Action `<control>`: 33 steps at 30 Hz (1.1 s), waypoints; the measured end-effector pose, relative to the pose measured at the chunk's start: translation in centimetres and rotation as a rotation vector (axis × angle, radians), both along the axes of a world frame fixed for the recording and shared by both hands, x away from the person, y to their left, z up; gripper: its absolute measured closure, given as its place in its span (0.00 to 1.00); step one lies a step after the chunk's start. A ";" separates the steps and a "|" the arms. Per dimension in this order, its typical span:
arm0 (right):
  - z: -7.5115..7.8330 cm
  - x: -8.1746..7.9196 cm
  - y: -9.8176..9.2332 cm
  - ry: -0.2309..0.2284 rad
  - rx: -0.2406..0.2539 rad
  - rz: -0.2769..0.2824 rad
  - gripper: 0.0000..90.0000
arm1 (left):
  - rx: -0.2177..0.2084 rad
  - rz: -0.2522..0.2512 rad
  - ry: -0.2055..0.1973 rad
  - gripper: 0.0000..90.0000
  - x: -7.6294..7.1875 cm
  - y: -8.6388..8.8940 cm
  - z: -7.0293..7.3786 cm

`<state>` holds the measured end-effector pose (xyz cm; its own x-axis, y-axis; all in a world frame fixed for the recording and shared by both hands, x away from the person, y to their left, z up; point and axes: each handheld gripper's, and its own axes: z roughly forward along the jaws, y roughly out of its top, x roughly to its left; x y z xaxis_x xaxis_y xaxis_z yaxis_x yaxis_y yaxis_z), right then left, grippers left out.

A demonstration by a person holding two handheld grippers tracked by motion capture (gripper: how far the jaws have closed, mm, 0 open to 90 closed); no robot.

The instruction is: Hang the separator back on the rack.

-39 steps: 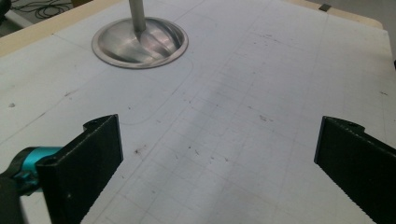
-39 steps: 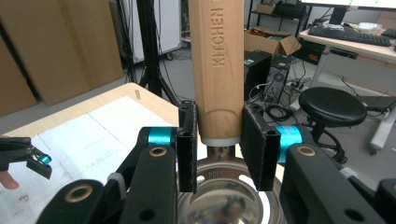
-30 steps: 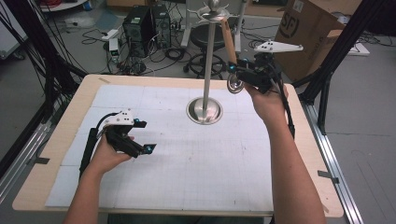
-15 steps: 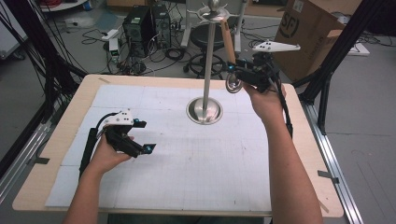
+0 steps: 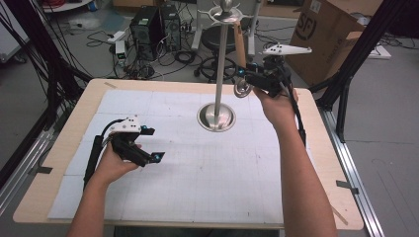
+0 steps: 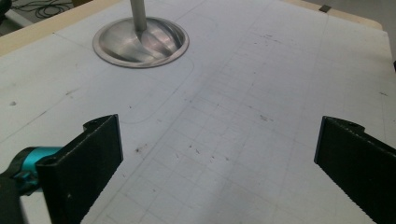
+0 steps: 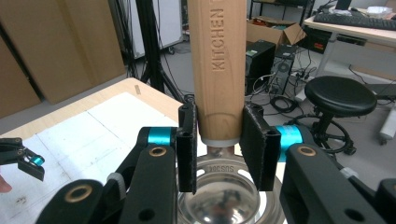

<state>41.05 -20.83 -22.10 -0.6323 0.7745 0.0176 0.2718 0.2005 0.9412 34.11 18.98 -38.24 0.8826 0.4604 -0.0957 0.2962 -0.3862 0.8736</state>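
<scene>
Right gripper fingers are clamped tight on the ladle's wooden handle, up beside the stand. Keep it vertical so the top hooks on cleanly. Left gripper rests wide open, empty, on the tabletop.

A pale wooden handle, matt and fine-grained with lettering pressed into it, meets the polished steel bowl of a kitchen utensil. The right gripper shows matt black plastic jaws with ribbed pads and glossy teal metal collars. The stand is brushed metal, its dished base softly reflective. A scuffed white gridded mat covers the light wooden table.
</scene>
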 end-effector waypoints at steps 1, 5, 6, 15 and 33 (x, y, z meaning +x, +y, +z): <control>-0.1 0.1 0.1 0.000 0.002 -0.001 0.76 | -0.001 0.001 0.001 0.02 0.0 0.0 0.0; -0.2 0.4 0.3 0.003 0.004 0.002 0.76 | -0.003 0.002 0.002 0.02 0.0 0.1 0.0; -0.3 0.4 0.3 0.002 0.003 0.004 0.76 | -0.001 0.001 0.001 0.02 0.0 0.1 0.0; -0.4 0.6 0.5 0.008 0.010 0.007 0.76 | -0.003 0.001 0.002 0.02 0.0 0.1 0.0; 0.0 -0.2 0.1 -0.013 0.018 -0.008 0.69 | 0.002 0.002 0.001 0.02 0.0 0.0 0.0</control>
